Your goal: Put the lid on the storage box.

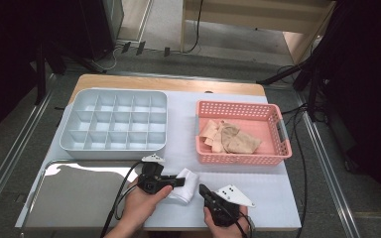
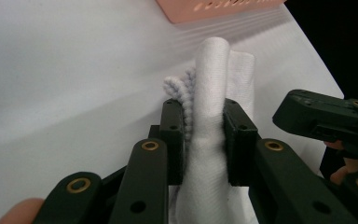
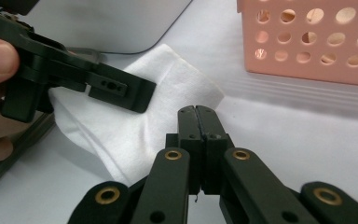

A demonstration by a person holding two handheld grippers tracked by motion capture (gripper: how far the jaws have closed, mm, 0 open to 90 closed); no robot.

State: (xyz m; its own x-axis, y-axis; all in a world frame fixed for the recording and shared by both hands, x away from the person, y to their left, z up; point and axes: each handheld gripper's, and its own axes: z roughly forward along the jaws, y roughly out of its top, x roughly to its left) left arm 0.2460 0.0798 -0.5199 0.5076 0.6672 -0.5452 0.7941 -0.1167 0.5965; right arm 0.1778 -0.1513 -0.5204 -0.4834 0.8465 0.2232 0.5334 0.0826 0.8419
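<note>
Black jaws of the left gripper [image 2: 204, 135] rise closest to the lens in the left gripper view, clamped on a bunched white cloth [image 2: 212, 107]; the fabric stands up between the pads as a fold, with a ribbed edge spilling out at ten o'clock. That pinch can be seen nowhere else. From above, the left gripper [image 1: 177, 182] lies level, pointing toward three o'clock, its tip buried in the cloth [image 1: 186, 184], which sits on the white mat near the table's front edge, at seven o'clock from the basket [image 1: 278, 148].

In the right gripper view, the right gripper [image 3: 198, 112] has its two jaws pressed flat together with nothing between them, the tips resting just at the cloth's [image 3: 144, 116] near edge. Here the cloth spreads flat and wide, and the left gripper's jaw crosses it from nine o'clock. The basket's [image 3: 307, 51] holed wall fills one o'clock.

Only the high view gives the layout: the right gripper [image 1: 204, 190] sits just beside the cloth at its four o'clock, a divided grey tray [image 1: 114, 148] stands at eleven o'clock from the cloth, a shiny metal tray [image 1: 74, 198] lies at nine o'clock, and beige cloths [image 1: 228, 138] lie in the pink basket. Both hands enter from six o'clock.
</note>
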